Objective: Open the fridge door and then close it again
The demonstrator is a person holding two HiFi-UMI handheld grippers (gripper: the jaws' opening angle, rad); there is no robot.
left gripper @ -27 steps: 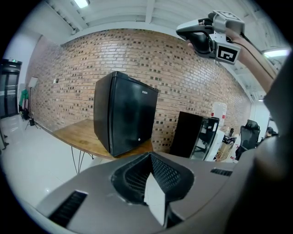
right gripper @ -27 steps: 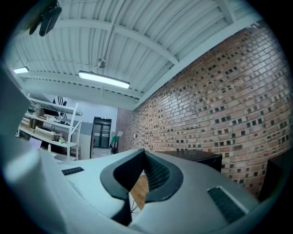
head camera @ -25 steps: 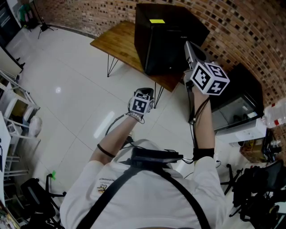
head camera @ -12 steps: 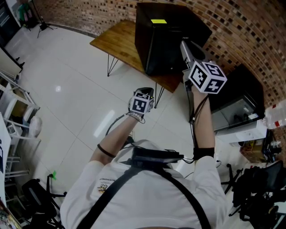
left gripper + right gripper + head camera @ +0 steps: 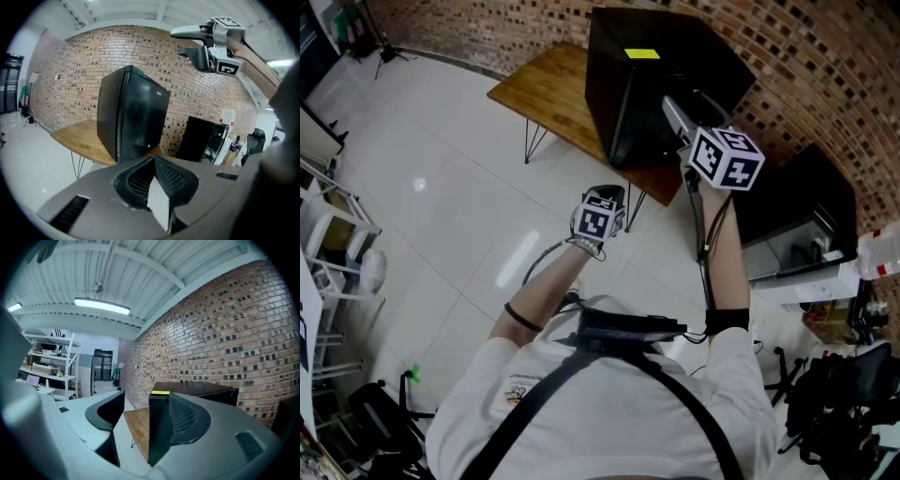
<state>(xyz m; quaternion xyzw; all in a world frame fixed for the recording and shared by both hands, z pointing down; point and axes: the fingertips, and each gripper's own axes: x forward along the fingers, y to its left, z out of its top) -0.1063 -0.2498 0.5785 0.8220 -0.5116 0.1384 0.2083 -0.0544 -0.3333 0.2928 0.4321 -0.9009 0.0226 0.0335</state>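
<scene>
A black mini fridge [image 5: 647, 84] stands on a wooden table [image 5: 548, 94] against the brick wall, door shut, with a yellow sticker [image 5: 642, 53] on its top. My right gripper [image 5: 670, 105] is held high at the fridge's near upper corner. Its jaws are opening, and the fridge's front corner edge [image 5: 157, 427] shows in the gap; the pads do not press on it. My left gripper [image 5: 607, 190] hangs lower, short of the table's edge, shut on nothing. From the left gripper view the fridge [image 5: 133, 117] stands ahead and the right gripper [image 5: 183, 42] shows up high.
A second black appliance [image 5: 797, 202] on a white stand sits right of the table. A clear bottle [image 5: 877, 246] and a black chair [image 5: 834, 394] are at the far right. White shelving [image 5: 328, 225] stands at the left on the tiled floor.
My right gripper has moved left along the fridge's side toward its front corner, and its jaws have spread apart. The left gripper looks much the same.
</scene>
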